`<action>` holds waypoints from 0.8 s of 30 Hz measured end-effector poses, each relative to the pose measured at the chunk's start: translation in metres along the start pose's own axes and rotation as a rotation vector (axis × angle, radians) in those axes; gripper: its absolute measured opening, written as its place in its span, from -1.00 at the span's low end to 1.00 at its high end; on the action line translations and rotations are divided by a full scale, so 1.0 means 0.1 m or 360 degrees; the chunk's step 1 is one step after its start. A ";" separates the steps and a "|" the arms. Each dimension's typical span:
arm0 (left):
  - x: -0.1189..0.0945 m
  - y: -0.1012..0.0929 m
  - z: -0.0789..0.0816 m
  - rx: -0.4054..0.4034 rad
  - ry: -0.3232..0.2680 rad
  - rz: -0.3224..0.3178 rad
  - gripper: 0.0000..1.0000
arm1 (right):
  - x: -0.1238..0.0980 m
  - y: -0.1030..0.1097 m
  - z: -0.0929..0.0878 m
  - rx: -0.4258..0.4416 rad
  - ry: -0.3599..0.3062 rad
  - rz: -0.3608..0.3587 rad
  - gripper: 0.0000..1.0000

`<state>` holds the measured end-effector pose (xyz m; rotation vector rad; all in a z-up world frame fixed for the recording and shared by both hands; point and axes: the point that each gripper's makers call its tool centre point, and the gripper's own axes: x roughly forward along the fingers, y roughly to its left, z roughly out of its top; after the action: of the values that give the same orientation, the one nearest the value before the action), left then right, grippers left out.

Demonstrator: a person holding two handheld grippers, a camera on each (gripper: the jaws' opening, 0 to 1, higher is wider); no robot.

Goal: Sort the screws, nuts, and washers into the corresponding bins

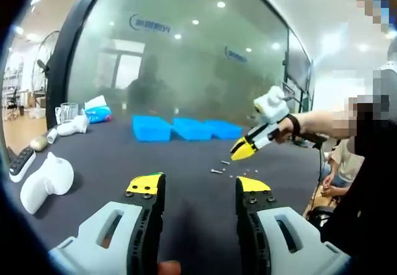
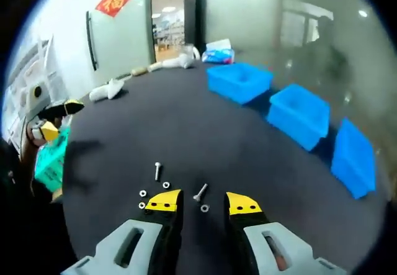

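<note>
Right tongs hung low over the hardware pile on the worktop, jaws apart, holding nothing. One screw lay between the tips, a washer just beside it, another screw near. Three bins sat well beyond the pile, looking bare. Left tongs were wide, idle. Step looked like first pick; next needs closing on the screw.
</note>
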<state>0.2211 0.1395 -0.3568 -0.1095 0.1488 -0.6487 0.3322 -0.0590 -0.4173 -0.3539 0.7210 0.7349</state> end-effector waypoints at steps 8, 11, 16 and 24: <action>0.00 0.04 -0.03 -0.0020 0.0001 0.0008 -0.12 | 0.11 0.00 0.01 -0.0005 0.0146 0.0035 -0.69; 0.01 0.04 -0.04 -0.0029 -0.0005 0.0005 -0.12 | 0.14 0.01 -0.05 -0.0017 0.0241 0.0043 -0.70; 0.02 0.03 -0.08 -0.0042 -0.0002 -0.0005 -0.12 | 0.19 0.01 -0.08 -0.0025 0.0306 0.0039 -0.73; 0.01 0.05 -0.07 -0.0049 -0.0009 0.0001 -0.12 | 0.24 0.01 -0.10 -0.0078 0.0380 0.0030 -0.83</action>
<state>0.2232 0.1426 -0.3643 -0.1406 0.1532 -0.6454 0.3388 -0.0519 -0.4412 -0.4854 0.9336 0.7359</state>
